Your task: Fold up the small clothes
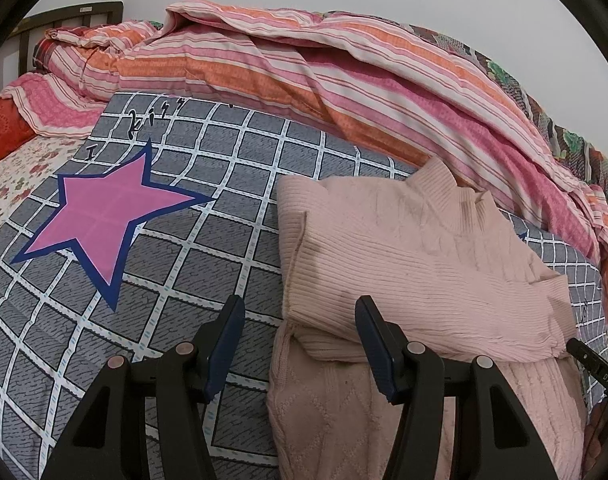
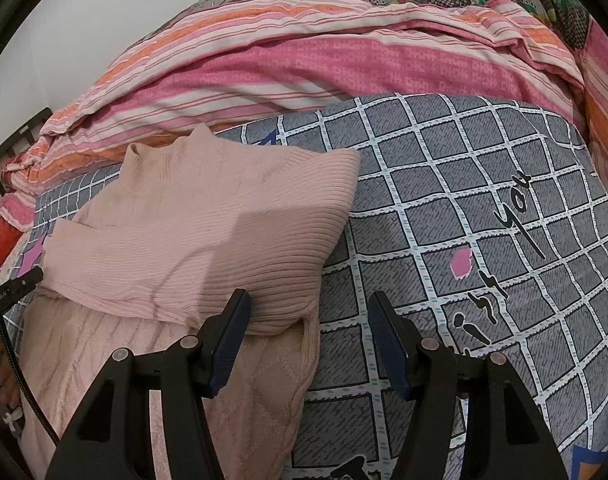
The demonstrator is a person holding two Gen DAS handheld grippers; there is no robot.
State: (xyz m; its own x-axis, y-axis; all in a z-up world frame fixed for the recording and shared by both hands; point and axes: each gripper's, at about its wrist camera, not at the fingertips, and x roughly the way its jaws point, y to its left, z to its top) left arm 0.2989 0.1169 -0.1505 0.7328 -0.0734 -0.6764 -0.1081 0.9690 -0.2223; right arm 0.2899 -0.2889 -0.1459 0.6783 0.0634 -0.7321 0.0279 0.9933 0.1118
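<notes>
Sweater (image 1: 415, 248) hem cut off below frame

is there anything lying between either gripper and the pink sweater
Nothing visible. The pink sweater lies partly folded on the checked sheet, and both the left gripper and right gripper hang open right at its near edges with no other item between.

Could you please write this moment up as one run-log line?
left gripper: open, empty | right gripper: open, empty | pink sweater: sleeves folded in, on checked sheet
</notes>
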